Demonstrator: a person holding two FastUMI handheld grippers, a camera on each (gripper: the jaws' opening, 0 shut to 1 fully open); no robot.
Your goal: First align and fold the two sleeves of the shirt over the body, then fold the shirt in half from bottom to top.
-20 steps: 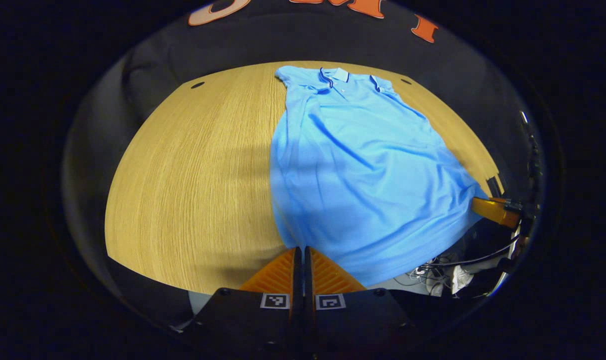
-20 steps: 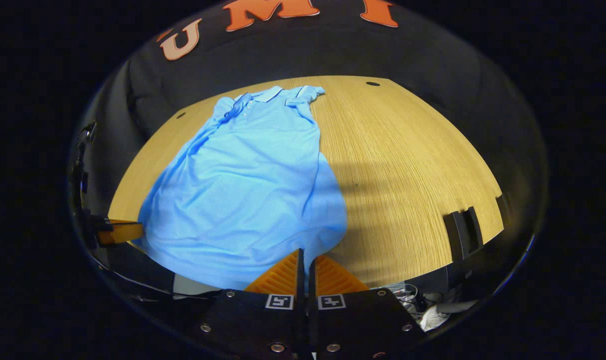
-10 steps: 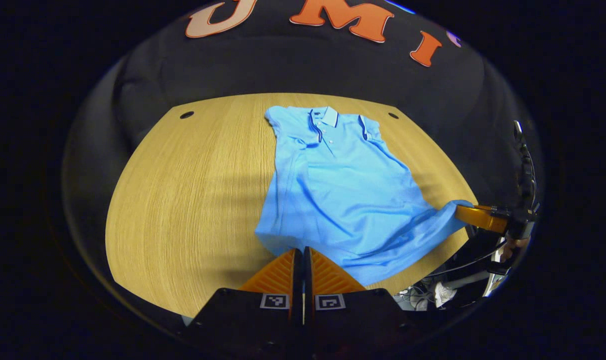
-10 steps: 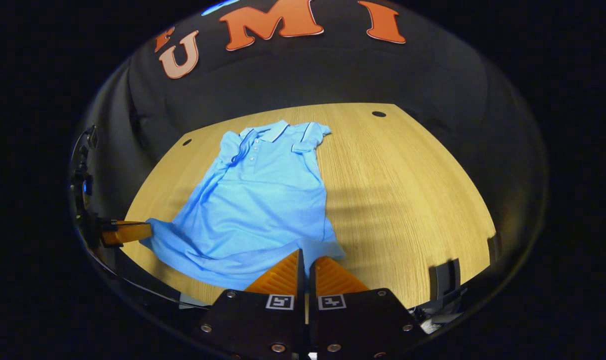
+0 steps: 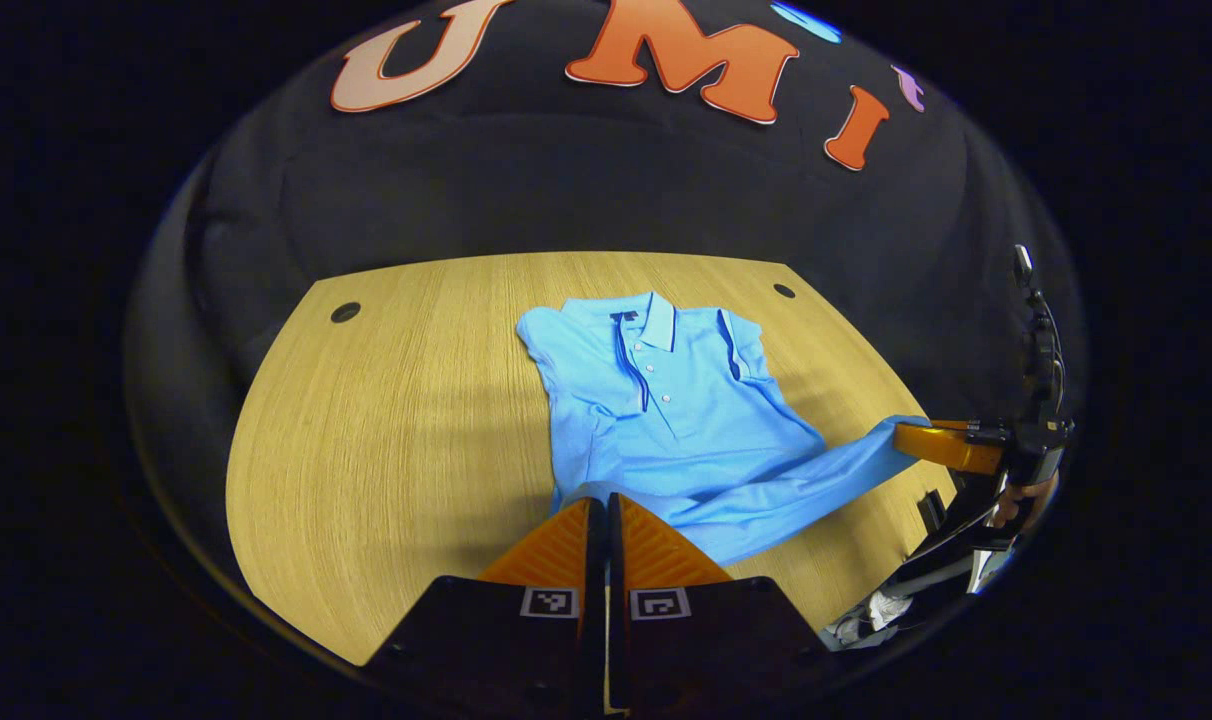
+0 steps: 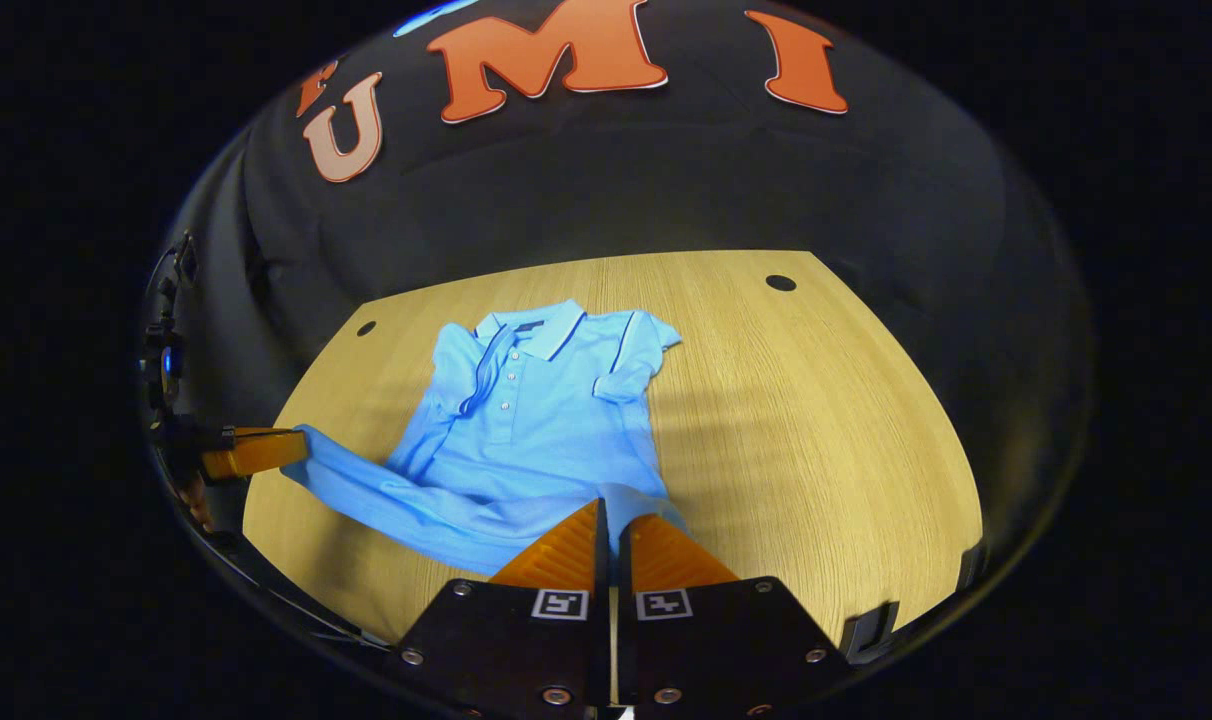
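**Desk:** What is on the table?

**Photographer:** A light-blue polo shirt (image 5: pixel 666 420) of fine knit, with a dark-edged collar and a buttoned placket, lies collar-away on a pale wood-grain table (image 5: pixel 386 440). The short sleeves sit turned in over the chest. In the left gripper view the shirt spreads from 12 o'clock across to 3 o'clock.

**Desk:** And the 2 grippers?

**Photographer:** The left gripper (image 5: pixel 606 515) has its ribbed, wedge-shaped fingers pressed together on 1 corner of the hem, at 6 o'clock in its own view. The right gripper (image 6: pixel 611 520) is likewise clamped on the other hem corner. Each also appears in the other's view: the right gripper at 3 o'clock, the left gripper (image 6: pixel 296 445) at 9 o'clock, each with blue cloth running into its tip.

**Desk:** How does the fabric hang?

**Photographer:** The hem is lifted off the wood and stretched between the 2 tips as a creased band; the chest and collar lie flat.

**Desk:** Anything unclear?

**Photographer:** The cloth inside each pinch is hidden by the fingers. A round hole (image 5: pixel 345 312) marks the table near 10 o'clock. Below the table edge at 4 o'clock lies something pale, possibly cables or cloth, too dim to tell.
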